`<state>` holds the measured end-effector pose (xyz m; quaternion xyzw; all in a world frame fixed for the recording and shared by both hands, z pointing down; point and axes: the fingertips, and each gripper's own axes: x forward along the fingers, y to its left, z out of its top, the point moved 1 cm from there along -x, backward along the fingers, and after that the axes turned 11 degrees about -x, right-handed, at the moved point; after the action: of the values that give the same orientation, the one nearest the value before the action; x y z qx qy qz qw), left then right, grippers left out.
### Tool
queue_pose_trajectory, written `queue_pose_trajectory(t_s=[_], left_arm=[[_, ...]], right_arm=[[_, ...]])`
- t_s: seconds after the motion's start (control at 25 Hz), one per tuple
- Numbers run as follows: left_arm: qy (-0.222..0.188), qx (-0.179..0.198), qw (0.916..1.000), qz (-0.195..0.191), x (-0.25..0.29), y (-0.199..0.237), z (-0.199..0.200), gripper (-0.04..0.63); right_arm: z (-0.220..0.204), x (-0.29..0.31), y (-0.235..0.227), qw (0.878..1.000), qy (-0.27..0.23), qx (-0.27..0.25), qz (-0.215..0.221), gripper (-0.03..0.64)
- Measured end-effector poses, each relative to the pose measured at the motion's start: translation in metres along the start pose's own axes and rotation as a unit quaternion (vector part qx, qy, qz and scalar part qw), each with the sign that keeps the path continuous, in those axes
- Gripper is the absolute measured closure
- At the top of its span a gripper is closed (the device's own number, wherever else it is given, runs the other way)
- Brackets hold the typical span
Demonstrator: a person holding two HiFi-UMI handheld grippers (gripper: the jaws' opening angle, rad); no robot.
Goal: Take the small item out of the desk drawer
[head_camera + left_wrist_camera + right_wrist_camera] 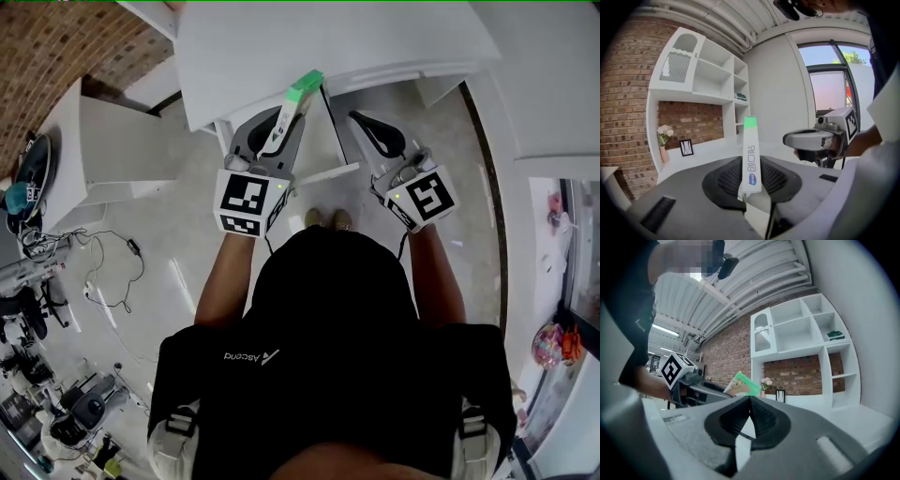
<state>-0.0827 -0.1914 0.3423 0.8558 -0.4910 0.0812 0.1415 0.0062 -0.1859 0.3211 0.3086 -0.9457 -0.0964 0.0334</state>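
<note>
facing the front edge of a white desk (328,37), with its pulled-out drawer (330,172) below, between the two tongs. open grey floor (187,253) left of the drawer; another white unit (122,150) further left, well apart. free air on all sides of both tongs above the drawer; near each other, not touching.

clamped in the left gripper (289,112): a slim white plaster box (305,87) with a green end. pinched at its lower end between narrow-set pads, edge-on, upright along the jaws, green end out beyond the tips. up clear of the drawer, against the desk's front edge in the head view.

right gripper (356,118) just beside, pads pressed together at the tips, holding nothing.
</note>
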Motion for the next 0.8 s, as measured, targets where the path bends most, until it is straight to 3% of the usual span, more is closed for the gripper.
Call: queue_pose_trajectory(t_s=[0.32, 0.8], left_arm=[[-0.075, 0.004, 0.9967, -0.030, -0.031, -0.019, 0.039, 0.504], [-0.122, 0.006, 0.9910, -0.055, -0.058, -0.035, 0.059, 0.504]], right_arm=[[0.029, 0.000, 0.007, 1.000, -0.025, -0.007, -0.002, 0.615], [0.038, -0.011, 0.013, 0.999, -0.035, -0.001, -0.016, 0.615]])
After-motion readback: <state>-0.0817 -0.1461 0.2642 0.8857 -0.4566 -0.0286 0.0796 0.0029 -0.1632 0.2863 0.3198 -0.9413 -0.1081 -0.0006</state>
